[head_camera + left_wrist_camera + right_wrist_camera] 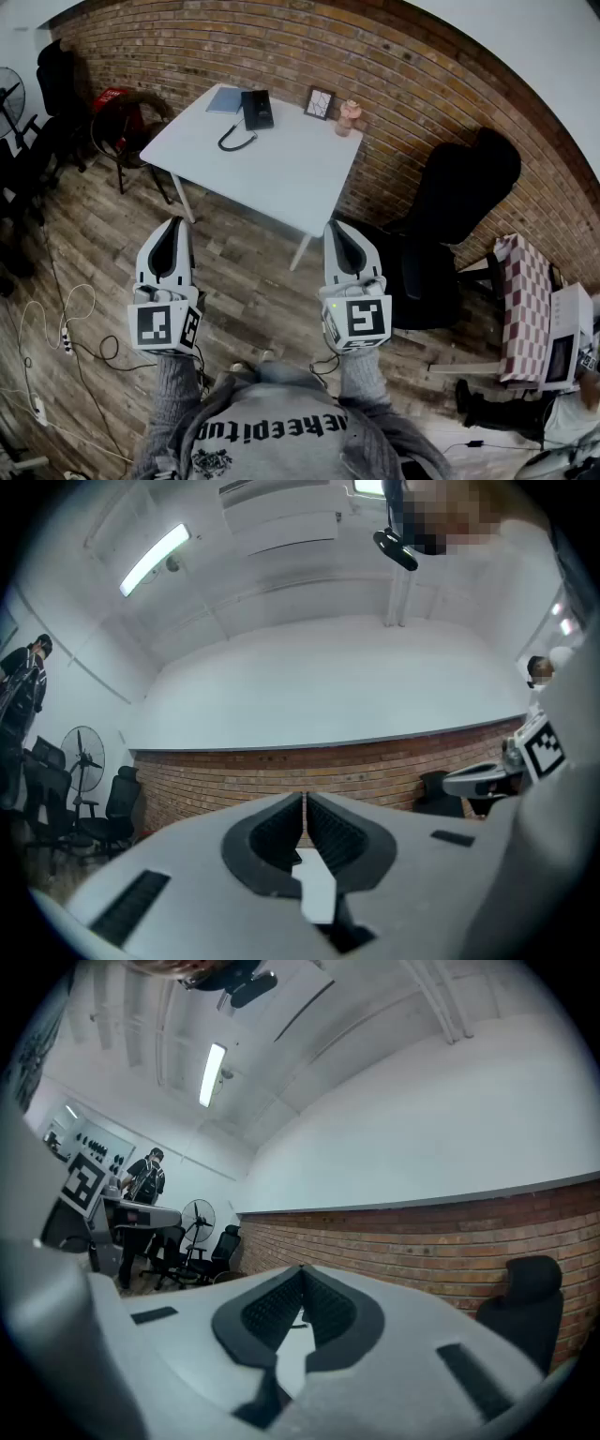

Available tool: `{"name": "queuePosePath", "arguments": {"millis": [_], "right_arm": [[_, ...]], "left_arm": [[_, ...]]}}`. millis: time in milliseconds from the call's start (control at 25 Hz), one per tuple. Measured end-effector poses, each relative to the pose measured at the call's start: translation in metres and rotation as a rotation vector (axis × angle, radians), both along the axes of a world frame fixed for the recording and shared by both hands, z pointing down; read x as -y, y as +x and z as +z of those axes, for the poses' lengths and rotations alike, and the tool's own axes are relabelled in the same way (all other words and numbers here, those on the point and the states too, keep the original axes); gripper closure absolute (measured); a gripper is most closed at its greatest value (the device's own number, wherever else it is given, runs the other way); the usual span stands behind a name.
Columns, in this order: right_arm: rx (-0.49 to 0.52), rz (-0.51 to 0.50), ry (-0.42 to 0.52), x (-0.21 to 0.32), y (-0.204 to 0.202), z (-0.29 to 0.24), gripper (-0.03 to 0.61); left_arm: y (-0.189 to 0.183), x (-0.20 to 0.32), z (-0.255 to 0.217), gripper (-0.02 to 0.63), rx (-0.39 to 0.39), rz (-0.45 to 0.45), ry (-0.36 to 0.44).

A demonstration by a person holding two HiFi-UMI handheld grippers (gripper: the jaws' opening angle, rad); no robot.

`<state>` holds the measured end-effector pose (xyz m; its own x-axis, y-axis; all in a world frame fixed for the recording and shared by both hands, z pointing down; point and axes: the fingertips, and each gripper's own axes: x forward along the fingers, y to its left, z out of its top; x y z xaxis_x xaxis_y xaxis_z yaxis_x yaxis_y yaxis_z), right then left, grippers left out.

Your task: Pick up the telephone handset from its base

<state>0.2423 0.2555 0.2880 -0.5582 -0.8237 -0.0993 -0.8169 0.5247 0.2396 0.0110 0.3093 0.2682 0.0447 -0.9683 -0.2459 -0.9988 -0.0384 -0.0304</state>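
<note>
A black telephone [256, 109] with its handset on the base sits at the far side of a white table [281, 173], a coiled cord [235, 141] trailing beside it. My left gripper [173, 227] and right gripper [335, 230] hover over the wooden floor, well short of the table, both shut with nothing between the jaws. In the left gripper view the left gripper [305, 803] has its jaws pressed together toward the brick wall; in the right gripper view the right gripper [302, 1277] is the same.
A blue notebook [224, 100], a picture frame [319, 102] and a small pink jar [349, 114] share the table. A black office chair [450, 225] stands right of it. Cables [66, 328] lie on the floor at left. Chairs and a fan [11, 94] stand far left.
</note>
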Motion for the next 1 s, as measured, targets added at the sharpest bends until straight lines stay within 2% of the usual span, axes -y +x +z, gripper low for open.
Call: {"name": "queuePosePath", "arguments": {"millis": [560,1000], "right_arm": [[-0.002,-0.006,-0.002,0.007,0.006,0.0,0.574],[0.053,-0.058,0.009,0.031,0.02,0.002,0.574]], "left_arm": [[0.01,0.01,0.006,0.6,0.008,0.0,-0.023],[0.03,0.026,0.001,0.6,0.027,-0.019,0.002]]}}
